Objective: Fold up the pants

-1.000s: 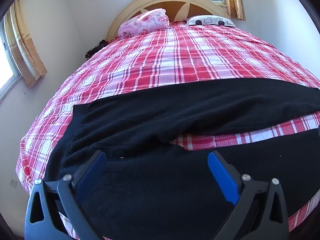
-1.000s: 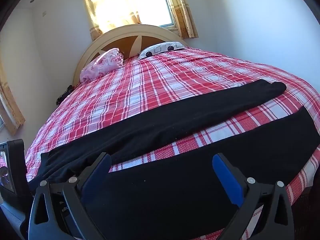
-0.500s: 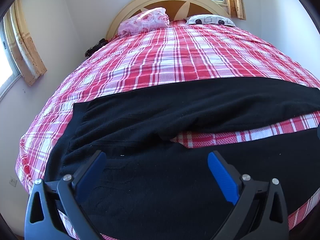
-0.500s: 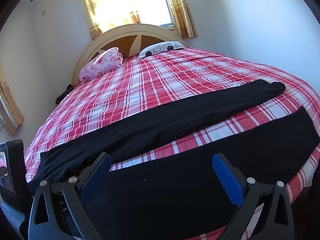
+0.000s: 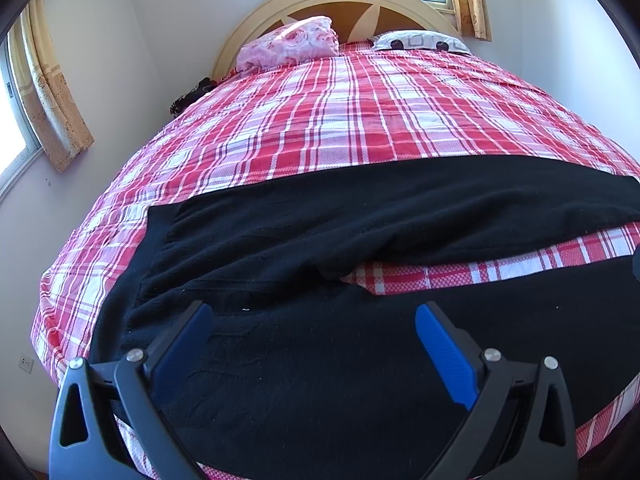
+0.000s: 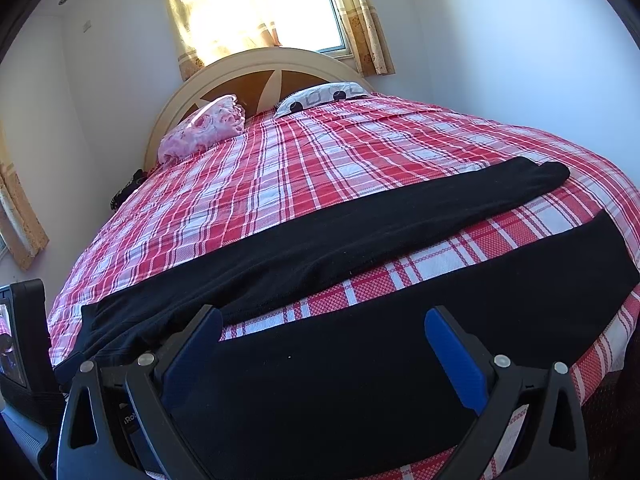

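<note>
A pair of black pants (image 5: 360,248) lies spread flat across the foot end of a bed (image 5: 360,120) covered in a red and white checked sheet. The waistband sits toward the left side of the bed, and the two legs run out to the right, parted by a narrow wedge of bare sheet (image 6: 400,276) that widens toward the cuffs. The far leg (image 6: 400,216) ends in a rounded cuff well short of the right edge; the near leg (image 6: 400,360) lies along the foot edge of the mattress (its lower border drapes slightly over the side).

The left gripper (image 5: 312,344) hovers over the waist and seat area with its blue-padded fingers (image 5: 444,356) spread wide, grasping nothing. The right gripper (image 6: 324,348) hangs over the near leg, also released, fingers (image 6: 456,360) far apart and nothing between them. Whether either touches the fabric cannot be told.

At the head of the bed a pink floral pillow (image 5: 288,42) and a white patterned pillow (image 5: 416,40) rest against a cream and brown headboard (image 6: 256,76), below a curtained window (image 6: 296,8)
</note>
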